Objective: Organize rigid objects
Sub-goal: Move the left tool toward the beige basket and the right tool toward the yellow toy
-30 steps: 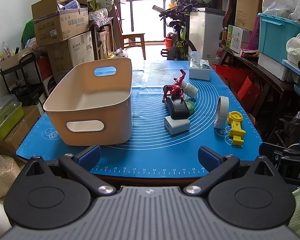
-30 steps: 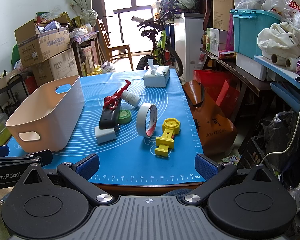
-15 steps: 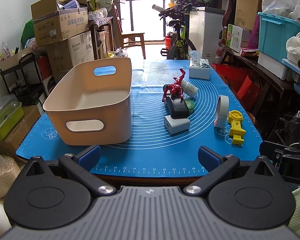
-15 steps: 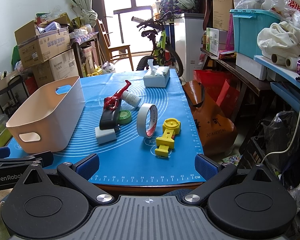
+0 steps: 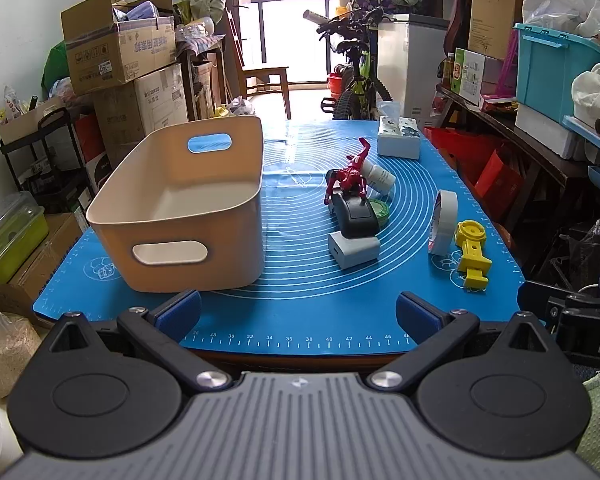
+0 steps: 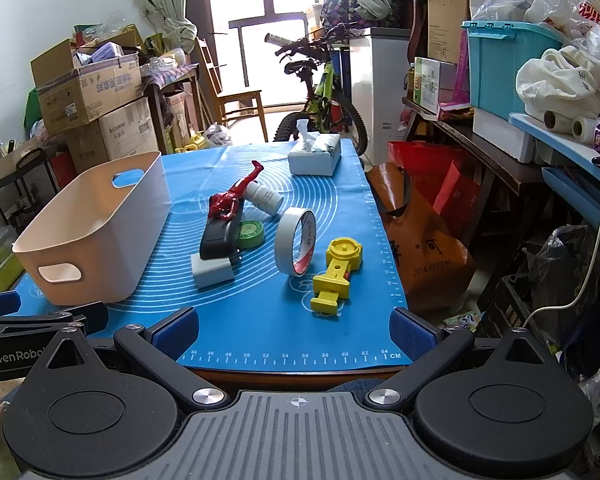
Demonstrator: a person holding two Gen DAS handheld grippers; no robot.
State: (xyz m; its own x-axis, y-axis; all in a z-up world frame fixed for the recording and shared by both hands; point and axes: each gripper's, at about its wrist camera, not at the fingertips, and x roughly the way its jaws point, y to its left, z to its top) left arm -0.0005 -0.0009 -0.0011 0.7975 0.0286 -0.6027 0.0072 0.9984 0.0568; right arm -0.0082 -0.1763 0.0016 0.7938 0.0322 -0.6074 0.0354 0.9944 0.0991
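Observation:
A cream bin (image 5: 188,204) (image 6: 96,224) stands empty on the left of the blue mat (image 5: 300,300). To its right lie a red figure (image 5: 350,176) (image 6: 230,200), a black device (image 5: 354,210) (image 6: 218,236), a grey block (image 5: 354,249) (image 6: 213,272), a green tape roll (image 6: 250,234), a white bottle (image 6: 265,198), an upright tape roll (image 5: 442,222) (image 6: 296,242) and a yellow toy (image 5: 472,254) (image 6: 336,274). My left gripper (image 5: 298,308) is open and empty at the mat's near edge. My right gripper (image 6: 294,330) is open and empty at the near edge too.
A tissue box (image 5: 399,142) (image 6: 315,157) sits at the mat's far end. Cardboard boxes (image 5: 120,56) stack to the left, shelves with a teal crate (image 6: 508,64) to the right. A bicycle (image 6: 320,96) stands beyond the table.

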